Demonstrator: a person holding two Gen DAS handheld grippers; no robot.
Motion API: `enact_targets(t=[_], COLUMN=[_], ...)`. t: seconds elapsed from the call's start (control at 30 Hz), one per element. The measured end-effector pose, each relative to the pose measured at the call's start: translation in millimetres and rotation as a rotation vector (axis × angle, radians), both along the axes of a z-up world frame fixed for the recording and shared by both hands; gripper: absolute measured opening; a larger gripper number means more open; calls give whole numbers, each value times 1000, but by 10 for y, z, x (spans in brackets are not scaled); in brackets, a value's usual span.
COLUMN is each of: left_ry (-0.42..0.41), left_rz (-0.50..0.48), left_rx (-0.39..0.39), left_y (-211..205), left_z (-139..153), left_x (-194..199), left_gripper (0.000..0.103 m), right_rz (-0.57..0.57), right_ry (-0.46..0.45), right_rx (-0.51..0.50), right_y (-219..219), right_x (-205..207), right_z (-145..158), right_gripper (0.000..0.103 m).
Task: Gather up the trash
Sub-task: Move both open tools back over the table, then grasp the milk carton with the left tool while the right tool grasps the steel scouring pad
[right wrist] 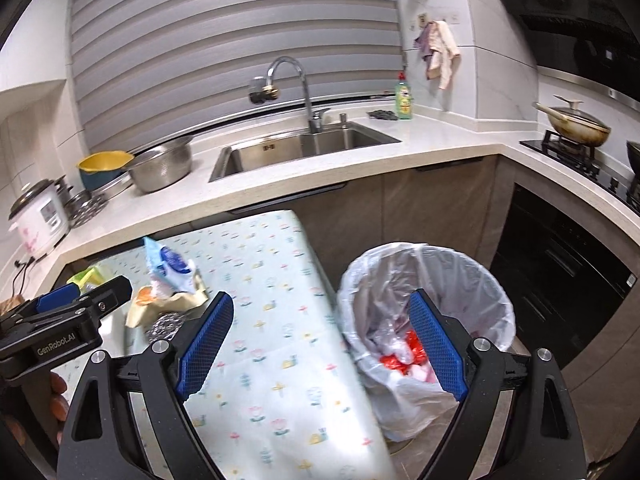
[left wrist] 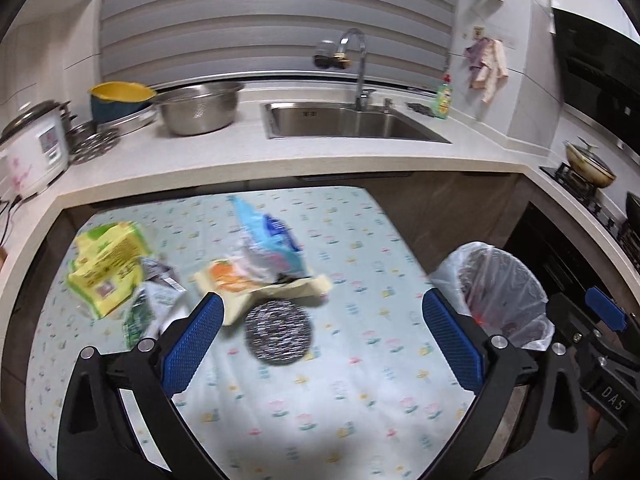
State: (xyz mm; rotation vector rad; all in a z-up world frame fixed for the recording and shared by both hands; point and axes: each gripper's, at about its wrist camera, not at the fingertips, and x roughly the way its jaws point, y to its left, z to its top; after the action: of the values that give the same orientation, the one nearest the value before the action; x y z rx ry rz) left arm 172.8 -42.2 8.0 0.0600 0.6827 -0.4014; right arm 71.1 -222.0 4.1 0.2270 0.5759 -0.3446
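Trash lies on a table with a floral cloth (left wrist: 320, 380): a yellow-green packet (left wrist: 108, 268), a light blue wrapper (left wrist: 272, 244), a beige and orange wrapper (left wrist: 236, 280), crumpled printed wrappers (left wrist: 158, 292) and a round steel scouring pad (left wrist: 279, 334). My left gripper (left wrist: 322, 340) is open and empty above the table, with the pad between its fingers. A trash bin (right wrist: 428, 320) lined with a clear bag stands to the right of the table, with red and white trash (right wrist: 404, 354) inside. My right gripper (right wrist: 320, 344) is open and empty, straddling the table edge and the bin.
Behind the table runs a white counter (left wrist: 224, 152) with a steel sink (left wrist: 352, 122), a colander (left wrist: 198, 108), a yellow-rimmed bowl (left wrist: 120, 98) and a rice cooker (left wrist: 34, 148). A stove with a pan (right wrist: 576, 126) is on the right, above dark oven fronts (right wrist: 560, 272).
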Motion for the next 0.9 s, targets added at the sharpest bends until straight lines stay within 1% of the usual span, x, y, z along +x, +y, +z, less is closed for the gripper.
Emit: enact_targets(t=[0.27, 0.47, 0.73, 0.9], left_ry=[41, 70, 119, 127], left_rz=[123, 183, 247, 257], left_rx=[3, 0, -26, -29], left_y=[738, 1180, 1645, 1729], left_z=[-134, -270, -444, -502], left_x=[206, 337, 486, 596], left_gripper=[95, 96, 96, 96], right_rz=[94, 152, 223, 249], right_ry=[43, 95, 184, 226], right_rx=[11, 27, 42, 40], right_y=[558, 917, 1292, 1452], right_x=[299, 572, 1000, 1280], right_z=[-148, -350, -715, -917], right_gripper=[85, 85, 85, 85])
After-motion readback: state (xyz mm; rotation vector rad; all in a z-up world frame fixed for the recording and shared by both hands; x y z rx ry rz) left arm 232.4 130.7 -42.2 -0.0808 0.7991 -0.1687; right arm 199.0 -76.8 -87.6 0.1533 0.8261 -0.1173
